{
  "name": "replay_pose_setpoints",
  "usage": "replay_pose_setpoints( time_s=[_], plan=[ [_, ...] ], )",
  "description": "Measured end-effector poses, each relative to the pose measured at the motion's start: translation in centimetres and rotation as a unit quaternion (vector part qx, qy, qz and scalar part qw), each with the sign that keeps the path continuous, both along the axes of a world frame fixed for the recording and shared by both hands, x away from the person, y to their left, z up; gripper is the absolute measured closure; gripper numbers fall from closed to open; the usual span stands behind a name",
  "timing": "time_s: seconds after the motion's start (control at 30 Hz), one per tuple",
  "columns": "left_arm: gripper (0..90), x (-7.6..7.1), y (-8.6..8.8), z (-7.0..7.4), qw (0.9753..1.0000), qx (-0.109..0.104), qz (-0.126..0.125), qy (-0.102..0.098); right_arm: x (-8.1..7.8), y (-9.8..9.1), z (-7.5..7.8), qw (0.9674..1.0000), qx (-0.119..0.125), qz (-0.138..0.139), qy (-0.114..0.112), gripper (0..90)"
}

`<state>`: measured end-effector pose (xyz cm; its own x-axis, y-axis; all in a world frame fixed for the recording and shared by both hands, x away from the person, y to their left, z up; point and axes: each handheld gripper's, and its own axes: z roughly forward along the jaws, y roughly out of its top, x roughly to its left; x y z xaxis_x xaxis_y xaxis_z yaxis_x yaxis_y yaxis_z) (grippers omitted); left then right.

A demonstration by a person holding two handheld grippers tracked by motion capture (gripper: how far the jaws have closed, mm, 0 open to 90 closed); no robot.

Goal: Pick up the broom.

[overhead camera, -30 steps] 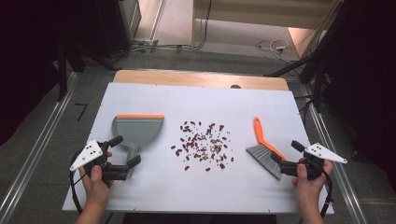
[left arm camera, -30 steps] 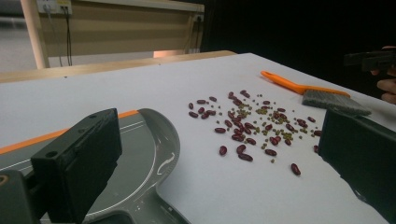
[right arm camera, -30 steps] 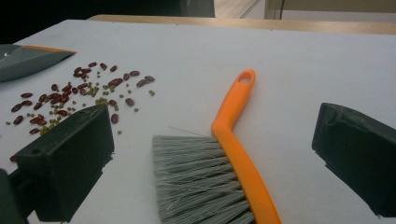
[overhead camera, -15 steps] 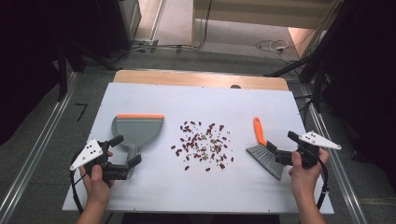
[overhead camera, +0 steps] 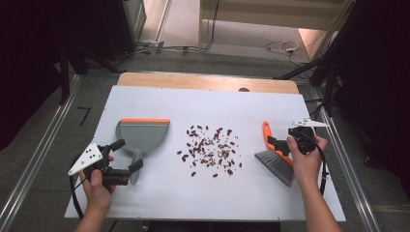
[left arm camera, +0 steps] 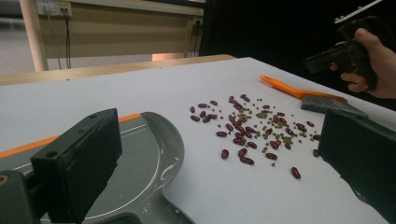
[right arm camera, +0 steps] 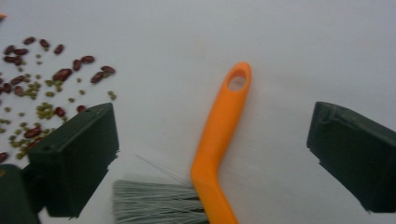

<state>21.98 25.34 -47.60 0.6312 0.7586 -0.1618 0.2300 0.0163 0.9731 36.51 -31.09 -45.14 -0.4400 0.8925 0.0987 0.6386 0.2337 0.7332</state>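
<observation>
Right gripper (overhead camera: 276, 143): I held it over the orange brush handle, its jaws spread wide; in the right gripper view the handle ran up between them, touching neither
Brush (right arm camera: 219, 140): it lay flat near the right edge of the white surface (overhead camera: 203, 104), grey bristles toward me, handle with its hang hole pointing away
Left gripper (overhead camera: 126, 154): I kept it low at the near left, jaws spread and pinching nothing, poised by the stem of the dustpan
Dustpan (overhead camera: 142, 135): grey with an orange lip, it sat flat on the surface left of the spill, mouth facing away from me
Beans (overhead camera: 210, 150): dark red beans mixed with small green ones were scattered mid-surface, between dustpan and brush
Cut off: the right gripper view lost the lower part of the bristles at its bottom edge; the left gripper view lost the dustpan's handle at its bottom edge and hid part of the pan behind one jaw
Hard to make out: I could not tell from the high view whether the left jaws touched the dustpan stem
Writing: I could read no brand or label on brush, dustpan or grippers
</observation>
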Motion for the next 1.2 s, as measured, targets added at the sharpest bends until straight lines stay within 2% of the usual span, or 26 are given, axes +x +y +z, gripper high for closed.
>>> replay_pose_setpoints(
  time_s=[0.13,0.23,0.3,0.33,0.37,0.4,0.47,0.53,0.67,0.7,0.73,0.77,0.8,0.87,0.93,1.03,1.2],
  plan=[
    [0.6,0.3,0.1,0.1,1.0000,-0.007,-0.001,-0.004,1.2,0.9,-0.9,0.9992,-0.016,-0.008,0.037,3.4],
    [0.6,0.5,0.2,-0.1,1.0000,-0.004,-0.001,0.001,2.0,2.0,-1.7,0.9968,-0.052,-0.018,0.058,5.9],
    [0.6,0.5,0.2,-0.2,1.0000,-0.004,-0.003,0.002,2.4,2.3,-2.0,0.9948,-0.066,-0.032,0.070,13.6],
    [0.6,0.5,0.2,-0.2,1.0000,-0.004,-0.003,0.002,2.4,2.3,-2.0,0.9948,-0.066,-0.032,0.070,13.6],
    [0.6,0.5,0.2,-0.2,1.0000,-0.005,-0.003,0.003,2.7,2.3,-2.2,0.9947,-0.060,-0.044,0.071,20.3],
    [0.6,0.4,0.1,-0.1,1.0000,-0.005,-0.005,0.003,2.8,2.2,-2.3,0.9947,-0.053,-0.048,0.073,22.8],
    [0.7,0.4,0.0,-0.1,1.0000,-0.003,-0.005,0.003,3.0,2.2,-2.4,0.9935,-0.062,-0.059,0.075,26.1],
    [0.6,0.4,-0.1,-0.2,1.0000,0.002,-0.007,0.004,3.1,2.3,-2.7,0.9930,-0.066,-0.056,0.080,28.5],
    [0.6,0.7,-0.4,-0.3,1.0000,0.006,-0.001,0.007,3.1,2.8,-3.1,0.9911,-0.091,-0.045,0.085,36.6],
    [0.6,0.7,-0.5,-0.2,0.9999,0.008,-0.001,0.007,3.0,3.0,-3.2,0.9898,-0.101,-0.048,0.089,37.8],
    [0.7,0.7,-0.6,-0.2,0.9999,0.011,-0.002,0.007,3.0,3.2,-3.4,0.9890,-0.107,-0.050,0.089,37.7],
    [0.7,0.7,-0.7,-0.2,0.9999,0.012,-0.003,0.006,2.8,3.6,-3.4,0.9886,-0.116,-0.048,0.083,41.6],
    [0.7,0.7,-0.8,-0.2,0.9999,0.015,-0.003,0.006,2.7,3.8,-3.4,0.9886,-0.118,-0.045,0.081,45.2],
    [0.7,0.7,-0.8,-0.2,0.9998,0.017,-0.005,0.006,2.7,3.9,-3.3,0.9879,-0.111,-0.055,0.093,47.2],
    [0.7,0.7,-0.9,-0.2,0.9998,0.017,-0.005,0.007,2.8,4.2,-3.1,0.9857,-0.118,-0.063,0.102,50.5],
    [0.7,0.6,-1.1,0.0,0.9998,0.014,-0.009,0.008,2.9,4.7,-2.9,0.9826,-0.115,-0.082,0.121,54.9],
    [0.7,0.3,-1.6,0.3,0.9997,0.020,-0.016,0.004,3.3,4.4,-2.7,0.9810,-0.103,-0.093,0.136,64.0]
  ],
)
